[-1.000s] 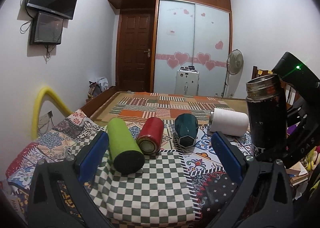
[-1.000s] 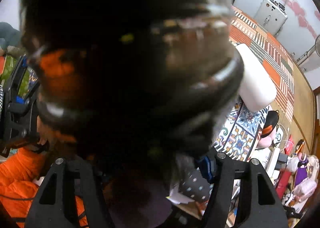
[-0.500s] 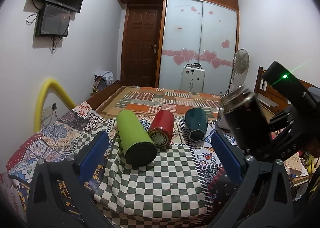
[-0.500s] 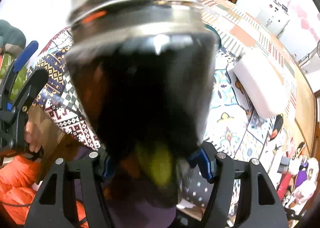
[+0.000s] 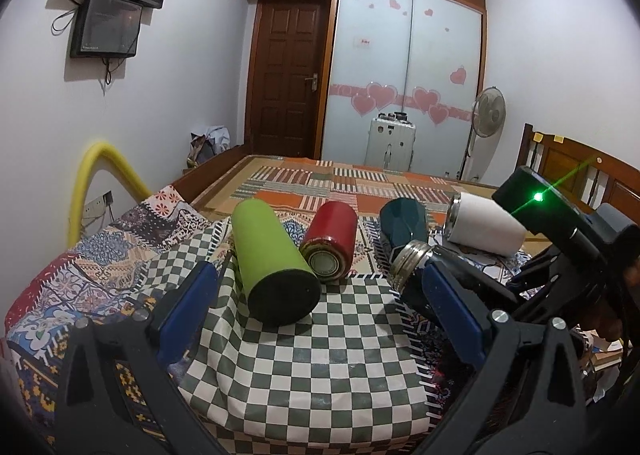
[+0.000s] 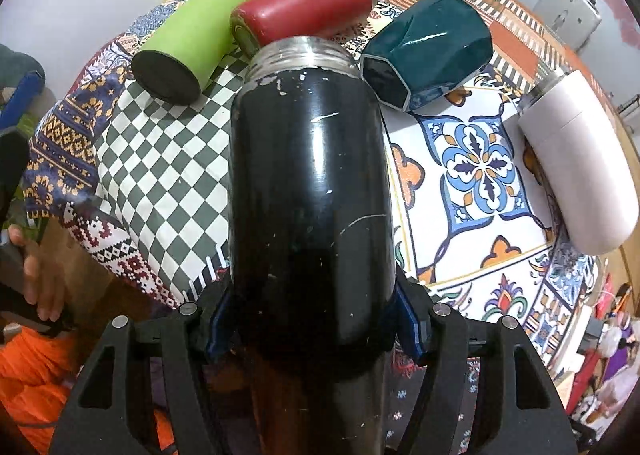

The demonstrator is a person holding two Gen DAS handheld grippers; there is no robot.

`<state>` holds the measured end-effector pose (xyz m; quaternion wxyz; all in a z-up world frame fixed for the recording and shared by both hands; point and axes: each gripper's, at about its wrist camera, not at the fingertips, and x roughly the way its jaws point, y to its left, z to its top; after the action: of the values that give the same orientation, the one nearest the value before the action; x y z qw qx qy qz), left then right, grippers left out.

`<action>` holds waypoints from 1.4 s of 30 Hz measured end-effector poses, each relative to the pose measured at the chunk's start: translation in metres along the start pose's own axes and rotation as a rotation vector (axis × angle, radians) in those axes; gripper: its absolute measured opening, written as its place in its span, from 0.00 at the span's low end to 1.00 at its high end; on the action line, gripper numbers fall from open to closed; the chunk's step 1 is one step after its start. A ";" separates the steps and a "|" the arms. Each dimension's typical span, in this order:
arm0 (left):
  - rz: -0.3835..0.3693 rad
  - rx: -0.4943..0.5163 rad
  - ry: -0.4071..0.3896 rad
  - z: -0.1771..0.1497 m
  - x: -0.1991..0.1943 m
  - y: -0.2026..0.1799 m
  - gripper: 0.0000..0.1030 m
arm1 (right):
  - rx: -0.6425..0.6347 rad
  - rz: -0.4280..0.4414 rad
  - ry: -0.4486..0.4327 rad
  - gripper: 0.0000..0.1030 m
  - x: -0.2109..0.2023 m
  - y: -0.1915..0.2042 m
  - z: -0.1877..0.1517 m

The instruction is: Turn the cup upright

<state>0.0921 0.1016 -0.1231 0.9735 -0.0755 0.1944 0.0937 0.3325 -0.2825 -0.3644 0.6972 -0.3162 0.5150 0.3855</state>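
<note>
My right gripper [image 6: 314, 325] is shut on a black flask [image 6: 308, 191] with a bare metal threaded neck; the flask lies tilted low over the table, neck pointing away from me. In the left wrist view the same flask [image 5: 414, 269] shows at the right, held by the right gripper [image 5: 472, 287], partly hidden behind my left finger. My left gripper [image 5: 320, 319] is open and empty above the checked cloth. A green cup [image 5: 272, 263], a red cup [image 5: 330, 243], a dark teal cup [image 5: 402, 223] and a white cup [image 5: 486, 229] lie on their sides.
The table [image 5: 320, 359] wears a checked cloth over patterned cloths; its front edge is close to me. A bed with a striped cover [image 5: 340, 183] lies behind. A yellow hoop [image 5: 100, 167] stands at the left wall. A hand [image 6: 38, 275] holds the left gripper.
The black flask was upright in the air at the right; it has tipped over and come down toward the table, neck now pointing forward. The left gripper's view has shifted slightly.
</note>
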 end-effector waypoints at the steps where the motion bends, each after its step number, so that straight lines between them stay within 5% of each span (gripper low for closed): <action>1: -0.001 -0.002 0.005 -0.001 0.002 0.000 1.00 | -0.002 -0.002 -0.002 0.60 0.004 0.002 0.001; 16: 0.025 0.006 0.021 0.000 0.001 -0.004 1.00 | -0.026 0.006 -0.025 0.61 0.006 0.013 -0.001; 24: 0.007 0.033 0.037 0.013 -0.007 -0.019 1.00 | -0.044 -0.001 -0.205 0.69 -0.049 0.018 -0.026; 29: -0.017 0.076 0.062 0.021 -0.008 -0.040 1.00 | 0.017 -0.057 -0.390 0.69 -0.088 0.007 -0.064; 32: -0.042 0.100 0.106 0.025 -0.001 -0.055 1.00 | 0.051 -0.108 -0.496 0.69 -0.104 0.001 -0.089; 37: -0.129 0.079 0.303 0.025 0.036 -0.077 1.00 | 0.140 -0.182 -0.655 0.69 -0.119 -0.013 -0.125; 42: -0.100 0.093 0.464 0.016 0.074 -0.094 0.89 | 0.253 -0.200 -0.806 0.74 -0.121 -0.022 -0.163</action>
<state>0.1854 0.0251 -0.1271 0.9085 -0.0597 0.4132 0.0164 0.2534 -0.4560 -0.2907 0.9098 -0.1007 0.2116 0.3427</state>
